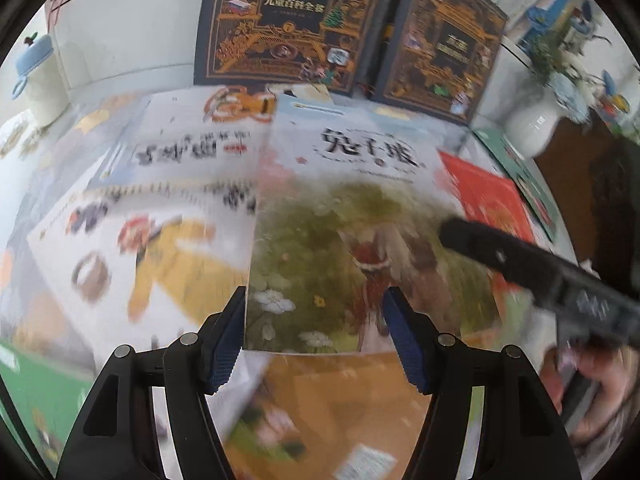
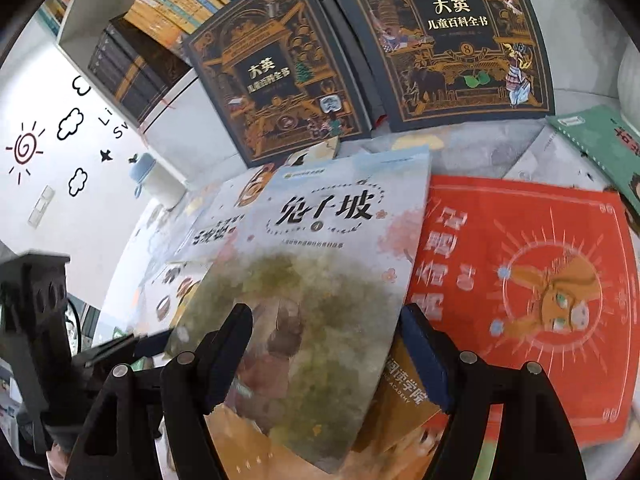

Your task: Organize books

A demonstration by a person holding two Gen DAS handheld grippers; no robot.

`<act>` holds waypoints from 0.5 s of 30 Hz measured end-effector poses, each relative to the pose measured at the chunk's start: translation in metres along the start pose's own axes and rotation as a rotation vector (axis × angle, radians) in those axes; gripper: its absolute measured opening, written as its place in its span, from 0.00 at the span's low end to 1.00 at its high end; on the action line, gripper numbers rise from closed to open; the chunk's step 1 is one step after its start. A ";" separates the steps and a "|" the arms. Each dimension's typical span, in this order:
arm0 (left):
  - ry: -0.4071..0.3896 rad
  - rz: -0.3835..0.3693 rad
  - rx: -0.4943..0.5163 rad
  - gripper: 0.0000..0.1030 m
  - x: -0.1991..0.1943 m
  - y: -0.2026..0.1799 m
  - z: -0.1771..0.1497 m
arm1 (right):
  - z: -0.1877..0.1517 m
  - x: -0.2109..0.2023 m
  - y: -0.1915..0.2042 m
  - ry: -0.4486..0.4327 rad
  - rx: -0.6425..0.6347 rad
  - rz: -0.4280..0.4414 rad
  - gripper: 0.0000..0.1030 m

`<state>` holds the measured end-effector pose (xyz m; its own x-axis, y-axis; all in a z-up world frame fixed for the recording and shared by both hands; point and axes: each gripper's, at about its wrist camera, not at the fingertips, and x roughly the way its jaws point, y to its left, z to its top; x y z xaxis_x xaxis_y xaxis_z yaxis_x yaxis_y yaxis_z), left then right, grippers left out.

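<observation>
In the left wrist view, the left gripper (image 1: pixel 314 336) hangs over a spread of picture books, its jaws standing partly apart with nothing pressed between the blue pads (image 1: pixel 224 344); its left pad sits right at the left edge of the rabbit-hill book (image 1: pixel 352 208), a pale cover with a green meadow scene, but whether it touches that edge I cannot tell through the blur. This book lies on top of the pile, overlapping a white book with a yellow-clad figure (image 1: pixel 160 216) to its left and the red book (image 1: pixel 488 196) to its right. An orange-toned book (image 1: pixel 332 396) shows under its near edge. Two dark encyclopedia volumes (image 1: pixel 288 20) lean upright at the back. The right gripper (image 1: pixel 540 268) reaches in from the right as a dark bar above the meadow cover, with part of a hand (image 1: pixel 600 384) below it. A white vase with greenery (image 1: pixel 532 120) stands at the far right. In the right wrist view, the right gripper (image 2: pixel 324 352) has its jaws spread wide, straddling the lower part of the rabbit-hill book (image 2: pixel 320 248) without visibly pinching it; the right pad (image 2: pixel 424 360) lies at the book's right edge, over the seam with the red book (image 2: pixel 532 288). A green book (image 2: pixel 596 140) lies beyond the red one. The encyclopedia volumes (image 2: pixel 460 40) stand behind, and a shelf of thin spines (image 2: pixel 180 4) fills the upper left.
</observation>
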<state>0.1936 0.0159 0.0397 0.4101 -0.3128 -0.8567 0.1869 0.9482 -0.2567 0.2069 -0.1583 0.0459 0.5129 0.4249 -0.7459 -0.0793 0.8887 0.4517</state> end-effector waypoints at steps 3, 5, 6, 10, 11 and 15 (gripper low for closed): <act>-0.009 -0.004 0.015 0.62 -0.021 -0.004 -0.025 | -0.019 -0.010 0.006 0.023 -0.015 0.039 0.73; -0.024 -0.025 0.023 0.62 -0.035 -0.008 -0.044 | -0.037 -0.019 0.008 0.038 -0.022 0.061 0.73; -0.027 -0.043 0.030 0.62 -0.043 -0.011 -0.056 | -0.050 -0.027 0.009 0.045 -0.028 0.071 0.73; -0.047 -0.055 0.067 0.62 -0.067 -0.029 -0.102 | -0.096 -0.058 0.018 0.055 -0.064 0.112 0.73; -0.048 -0.070 0.067 0.62 -0.071 -0.032 -0.115 | -0.112 -0.068 0.020 0.056 -0.078 0.117 0.73; -0.034 -0.136 0.065 0.62 -0.090 -0.041 -0.174 | -0.172 -0.097 0.026 0.094 -0.138 0.133 0.73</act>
<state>-0.0066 0.0151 0.0497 0.4070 -0.4411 -0.7999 0.3001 0.8916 -0.3390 0.0082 -0.1464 0.0463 0.4085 0.5482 -0.7298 -0.2603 0.8363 0.4826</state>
